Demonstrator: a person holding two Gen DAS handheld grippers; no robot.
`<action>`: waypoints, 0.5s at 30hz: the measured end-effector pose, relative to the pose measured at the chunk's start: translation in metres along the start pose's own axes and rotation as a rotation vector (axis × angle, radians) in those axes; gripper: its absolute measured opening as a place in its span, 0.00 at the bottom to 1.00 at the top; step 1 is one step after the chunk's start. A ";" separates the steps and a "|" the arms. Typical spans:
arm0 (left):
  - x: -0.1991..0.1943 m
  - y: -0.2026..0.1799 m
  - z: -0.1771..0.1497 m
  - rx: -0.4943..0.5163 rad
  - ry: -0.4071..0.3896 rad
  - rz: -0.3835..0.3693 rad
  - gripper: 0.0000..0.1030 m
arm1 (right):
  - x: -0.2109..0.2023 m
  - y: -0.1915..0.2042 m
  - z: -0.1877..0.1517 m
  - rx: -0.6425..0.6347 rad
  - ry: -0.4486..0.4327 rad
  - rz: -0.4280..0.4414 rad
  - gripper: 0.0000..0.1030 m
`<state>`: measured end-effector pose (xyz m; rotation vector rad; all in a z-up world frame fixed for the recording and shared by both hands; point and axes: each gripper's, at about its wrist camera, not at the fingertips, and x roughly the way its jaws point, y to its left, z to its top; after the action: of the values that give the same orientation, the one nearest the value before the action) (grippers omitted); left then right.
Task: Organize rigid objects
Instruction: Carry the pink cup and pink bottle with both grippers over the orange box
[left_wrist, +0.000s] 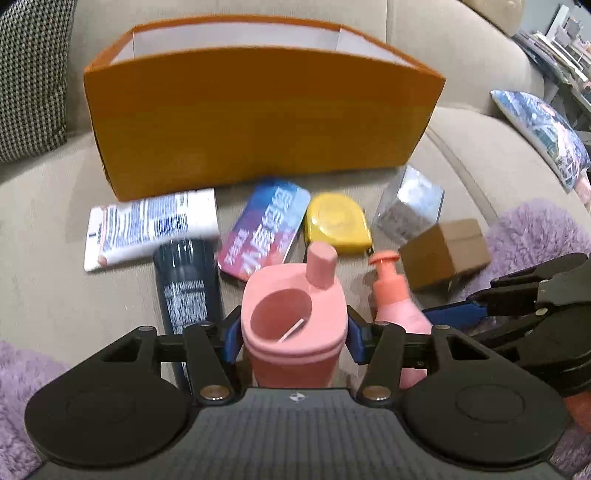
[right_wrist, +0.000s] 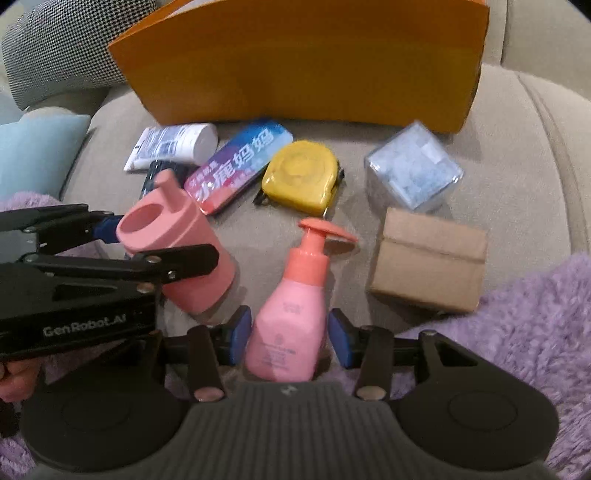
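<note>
Jaws of the left gripper (left_wrist: 293, 338) pinch the pink cup (left_wrist: 295, 325); right gripper (right_wrist: 286, 334) straddles the pump bottle (right_wrist: 291, 317), pads not quite touching; both near the orange box (left_wrist: 258, 122); a crooked grip could topple either.

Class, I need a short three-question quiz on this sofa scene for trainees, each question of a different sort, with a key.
1. True or false: the yellow tape measure lies inside the orange box.
2. Which thing sits between the fingers of the right gripper? A. pink cup B. pink pump bottle C. cardboard box
3. Fill in: the left gripper holds the pink ____.

Key: 1 false, it lies on the sofa in front of the box; 2 B; 3 cup.
</note>
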<state>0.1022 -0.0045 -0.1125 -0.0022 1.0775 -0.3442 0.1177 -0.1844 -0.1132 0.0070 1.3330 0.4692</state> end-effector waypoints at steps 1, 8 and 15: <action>0.001 0.001 -0.001 -0.003 0.008 -0.002 0.60 | 0.001 -0.001 0.000 0.000 0.006 0.002 0.47; -0.006 0.001 -0.002 -0.007 -0.004 0.003 0.59 | -0.001 0.001 0.002 0.004 -0.005 0.002 0.46; -0.044 -0.005 0.006 0.002 -0.053 0.015 0.60 | -0.037 0.004 0.007 -0.021 -0.123 0.026 0.44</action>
<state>0.0874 0.0016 -0.0711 -0.0016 1.0240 -0.3305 0.1173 -0.1915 -0.0766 0.0347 1.2088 0.4971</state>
